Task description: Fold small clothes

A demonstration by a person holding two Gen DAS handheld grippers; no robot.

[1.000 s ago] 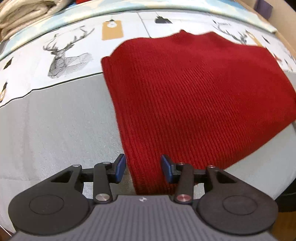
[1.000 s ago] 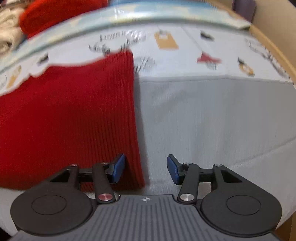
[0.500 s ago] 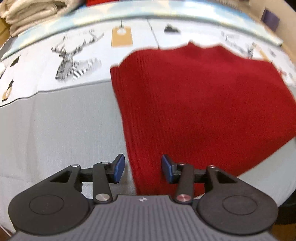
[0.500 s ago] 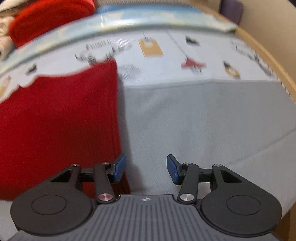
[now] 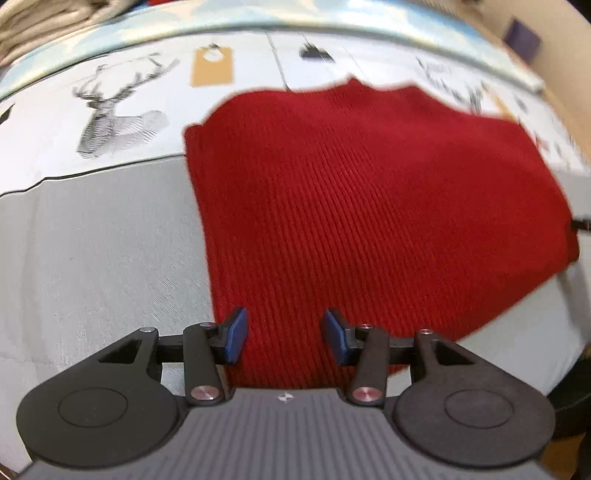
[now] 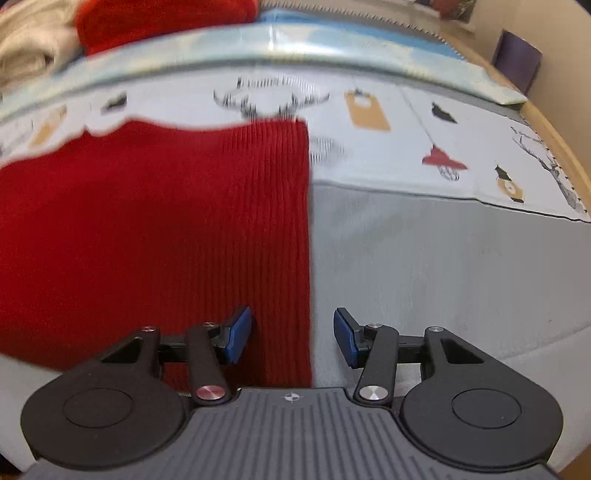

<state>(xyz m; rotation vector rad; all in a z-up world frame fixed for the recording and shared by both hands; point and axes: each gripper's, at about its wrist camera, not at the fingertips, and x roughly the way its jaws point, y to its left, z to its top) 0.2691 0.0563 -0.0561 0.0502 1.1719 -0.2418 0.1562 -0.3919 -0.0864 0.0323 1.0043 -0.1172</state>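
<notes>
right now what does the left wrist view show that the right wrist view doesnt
Only the left wrist view shows the left gripper, jaws apart over the red knit garment's left near corner, and a full deer print on the cloth.

Only the right wrist view shows the right gripper, jaws apart astride the garment's right edge, a folded red item beside beige clothes at the back, and a purple object.

Both show the same red garment lying flat on the grey and printed cloth, neither gripper clamping it.
</notes>
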